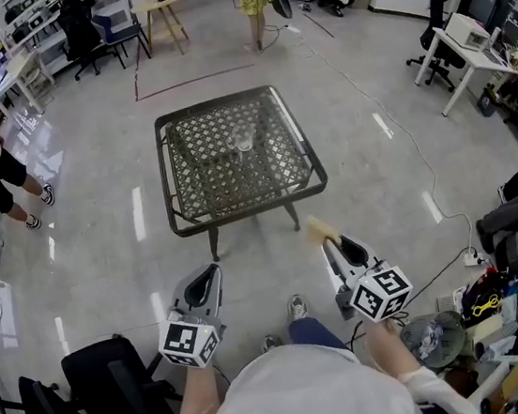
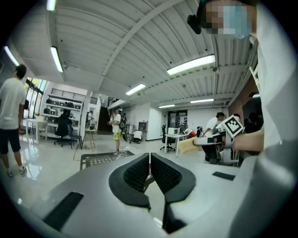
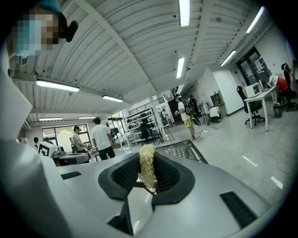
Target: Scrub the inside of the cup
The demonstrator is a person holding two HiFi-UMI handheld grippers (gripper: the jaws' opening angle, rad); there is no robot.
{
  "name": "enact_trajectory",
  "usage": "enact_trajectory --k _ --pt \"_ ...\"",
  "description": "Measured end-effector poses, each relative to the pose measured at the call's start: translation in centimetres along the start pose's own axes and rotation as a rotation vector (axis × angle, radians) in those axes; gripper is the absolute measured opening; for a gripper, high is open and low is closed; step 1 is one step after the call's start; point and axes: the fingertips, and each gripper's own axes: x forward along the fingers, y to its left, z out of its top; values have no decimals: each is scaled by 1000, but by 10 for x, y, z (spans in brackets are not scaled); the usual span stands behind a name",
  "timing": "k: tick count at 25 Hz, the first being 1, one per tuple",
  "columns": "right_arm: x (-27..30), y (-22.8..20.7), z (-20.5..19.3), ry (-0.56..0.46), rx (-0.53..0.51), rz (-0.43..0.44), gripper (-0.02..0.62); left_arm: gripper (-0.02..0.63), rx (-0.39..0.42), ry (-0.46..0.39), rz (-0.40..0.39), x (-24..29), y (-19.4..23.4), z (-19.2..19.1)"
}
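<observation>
left tongs (image 1: 211, 272) pinched shut on nothing, right tongs (image 1: 332, 244) clamping a yellow scrubber (image 1: 319, 230); both well short of the glass cup (image 1: 244, 141) on the mesh worktop (image 1: 241, 215).

White top (image 1: 303, 394) with white sleeves (image 1: 432, 385), blue trousers (image 1: 315, 333), a grey shoe (image 1: 296, 307). The left gripper (image 1: 213, 272) and the right gripper (image 1: 328, 244) each have a smooth pale grey shell with black oblong slots (image 2: 63, 210), wedge-shaped black pads (image 2: 137, 173) ribbed on the inner faces, and at the near end a white cube (image 1: 189, 341) printed with black square markers
</observation>
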Motion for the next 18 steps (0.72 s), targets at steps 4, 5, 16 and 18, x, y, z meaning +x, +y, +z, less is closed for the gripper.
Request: enact_trajectory --k 4,5,16,18 --pt "26 -26 10 11 -6 29 95 38 11 -7 49 32 8 5" --pt "33 -34 12 15 -8 38 95 38 0 -11 56 41 9 7" --pt "88 -107 38 49 -20 131 95 38 -55 0 148 122 14 10" --pt "95 -117 41 52 -18 141 95 38 -44 -5 158 133 12 13"
